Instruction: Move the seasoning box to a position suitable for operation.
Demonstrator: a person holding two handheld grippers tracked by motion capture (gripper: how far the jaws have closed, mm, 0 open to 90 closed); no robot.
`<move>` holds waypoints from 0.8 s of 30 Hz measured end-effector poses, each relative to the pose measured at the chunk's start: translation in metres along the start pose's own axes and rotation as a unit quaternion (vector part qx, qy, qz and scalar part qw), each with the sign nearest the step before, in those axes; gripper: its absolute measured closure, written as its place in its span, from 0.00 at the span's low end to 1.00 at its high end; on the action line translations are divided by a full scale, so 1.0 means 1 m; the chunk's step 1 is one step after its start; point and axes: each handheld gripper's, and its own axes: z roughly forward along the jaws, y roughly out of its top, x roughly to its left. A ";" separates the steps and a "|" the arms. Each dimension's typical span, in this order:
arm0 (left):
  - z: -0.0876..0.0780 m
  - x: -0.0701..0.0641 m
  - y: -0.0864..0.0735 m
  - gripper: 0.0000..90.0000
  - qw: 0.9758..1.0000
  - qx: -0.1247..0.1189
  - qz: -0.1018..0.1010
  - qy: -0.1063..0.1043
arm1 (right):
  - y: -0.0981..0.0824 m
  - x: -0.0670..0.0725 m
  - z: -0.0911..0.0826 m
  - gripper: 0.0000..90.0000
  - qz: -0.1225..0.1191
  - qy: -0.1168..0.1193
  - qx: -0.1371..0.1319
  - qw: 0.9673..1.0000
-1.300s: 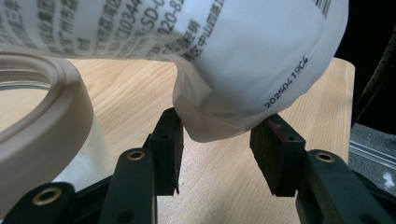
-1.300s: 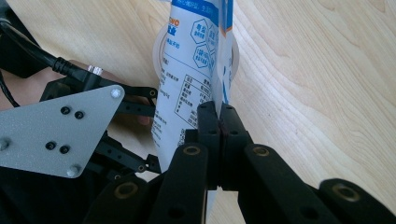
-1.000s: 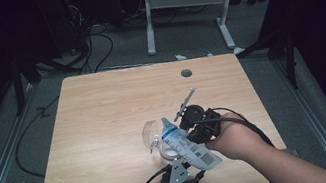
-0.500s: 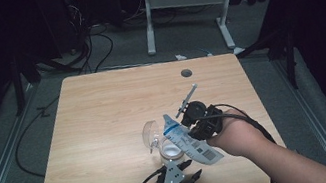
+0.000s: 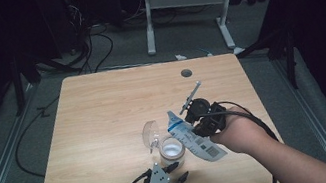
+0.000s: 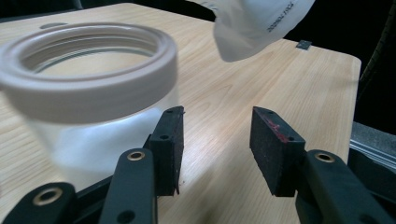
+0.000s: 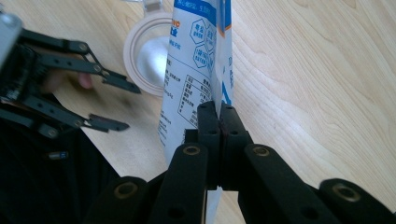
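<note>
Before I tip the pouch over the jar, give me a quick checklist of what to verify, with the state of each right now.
1. Right gripper shut on the pouch: ok.
2. Jar upright on the table, mouth open: ok.
3. Lid off, beside the jar: ok.
4. Left gripper steadying the jar: not ok, jaws open, jar beside them.
5. Pouch end over the jar mouth: cannot tell.
6. Pouch opened for pouring: cannot tell.
</note>
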 end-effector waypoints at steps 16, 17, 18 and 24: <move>-0.022 0.014 -0.010 0.62 1.000 0.001 0.000 0.014 | -0.008 -0.025 0.020 1.00 0.028 -0.015 0.010 0.999; -0.023 0.016 -0.011 0.62 1.000 0.001 -0.002 0.015 | -0.009 -0.027 0.021 1.00 0.029 -0.016 0.012 0.999; -0.023 0.017 -0.011 0.62 1.000 0.001 -0.003 0.017 | -0.009 -0.029 0.024 1.00 0.032 -0.018 0.014 0.999; -0.031 0.025 -0.013 0.62 1.000 -0.003 -0.009 0.029 | -0.013 -0.040 0.033 1.00 0.046 -0.022 0.017 0.999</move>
